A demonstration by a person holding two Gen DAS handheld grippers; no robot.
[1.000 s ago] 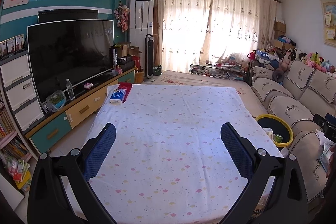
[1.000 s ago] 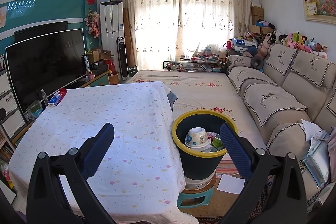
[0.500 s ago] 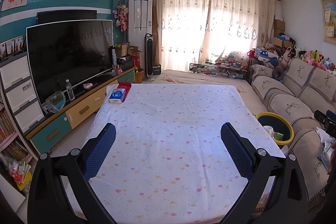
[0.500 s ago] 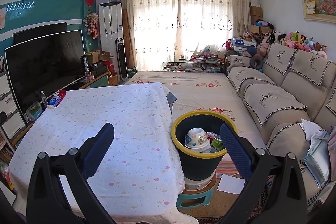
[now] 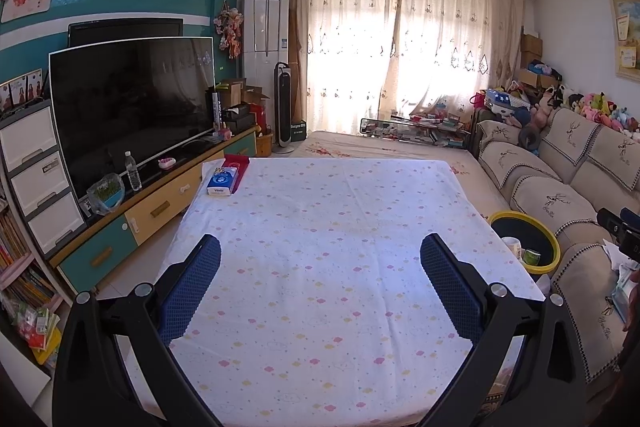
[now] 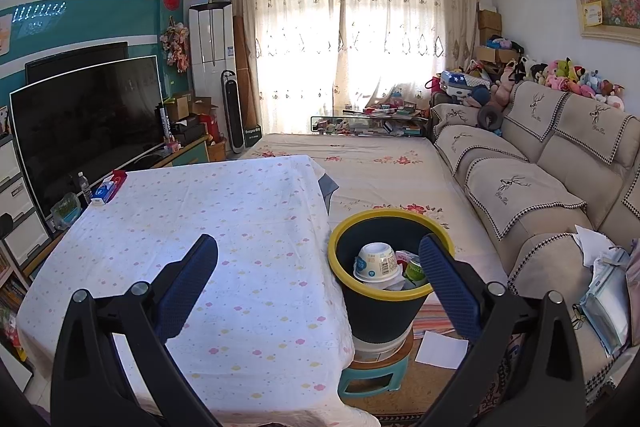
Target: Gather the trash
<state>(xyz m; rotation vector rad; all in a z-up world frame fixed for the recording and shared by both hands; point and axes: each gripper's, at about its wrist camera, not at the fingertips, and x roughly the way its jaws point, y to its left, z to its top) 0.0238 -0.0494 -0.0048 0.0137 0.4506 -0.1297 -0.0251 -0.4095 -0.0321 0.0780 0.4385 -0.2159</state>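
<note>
Both the left gripper (image 5: 320, 263) and right gripper (image 6: 318, 263) hover released and empty; trash sits in the yellow-rimmed dark plastic bin (image 6: 380, 303), lower centre, beside the cloth-covered counter (image 6: 200, 227) for easy dropping.

Tissue pack (image 5: 221, 181) and red box (image 5: 237, 167) at bench (image 5: 320, 267) far-left corner. Water bottle (image 5: 133, 176) on TV stand (image 5: 160, 203) beside TV (image 5: 132, 107). Sofa (image 6: 540, 179) along right wall.
</note>
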